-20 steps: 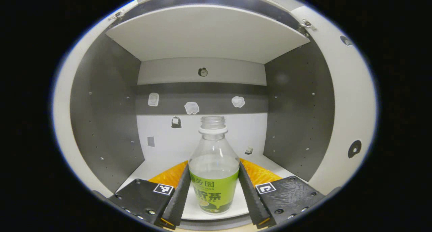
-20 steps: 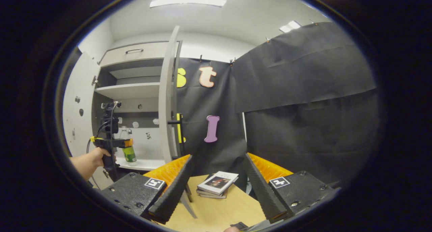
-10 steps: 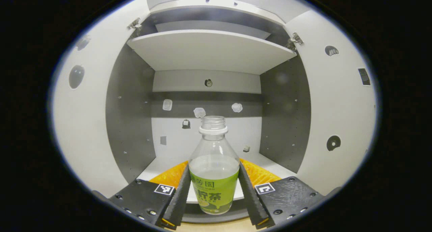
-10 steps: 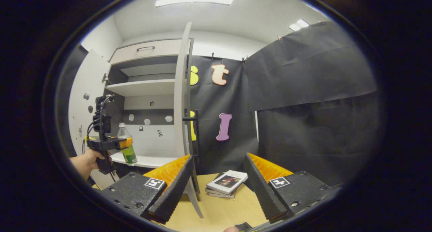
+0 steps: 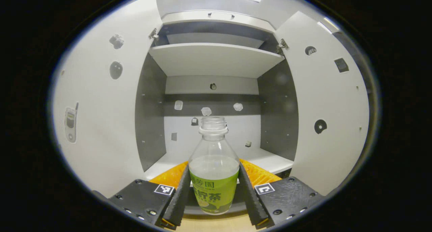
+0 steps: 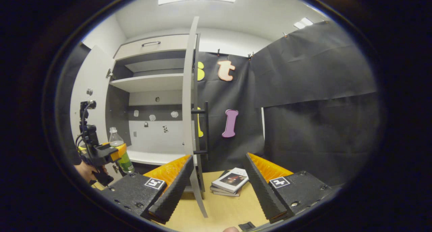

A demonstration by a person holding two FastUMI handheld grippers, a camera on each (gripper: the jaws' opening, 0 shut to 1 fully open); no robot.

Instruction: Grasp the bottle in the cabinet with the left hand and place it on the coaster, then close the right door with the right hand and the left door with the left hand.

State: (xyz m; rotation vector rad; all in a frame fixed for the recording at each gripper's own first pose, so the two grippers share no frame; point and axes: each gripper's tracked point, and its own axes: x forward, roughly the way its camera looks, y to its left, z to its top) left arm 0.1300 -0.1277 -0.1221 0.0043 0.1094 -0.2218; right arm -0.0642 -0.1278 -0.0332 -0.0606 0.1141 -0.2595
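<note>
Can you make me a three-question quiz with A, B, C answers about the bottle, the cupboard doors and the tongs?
1. Where is the bottle?
A. between the left tongs
B. on the top shelf
C. on the books

2. What colour is the bottle's label?
A. red
B. green
C. blue

3. How are the cabinet doors?
A. both shut
B. one shut
C. both open

Answers:
1 A, both fingers press its sides.
2 B, a green band wraps its lower half.
3 C, the left door and right door swing outward.

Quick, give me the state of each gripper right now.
Left gripper: shut on the bottle.
Right gripper: open, holding nothing.
</note>
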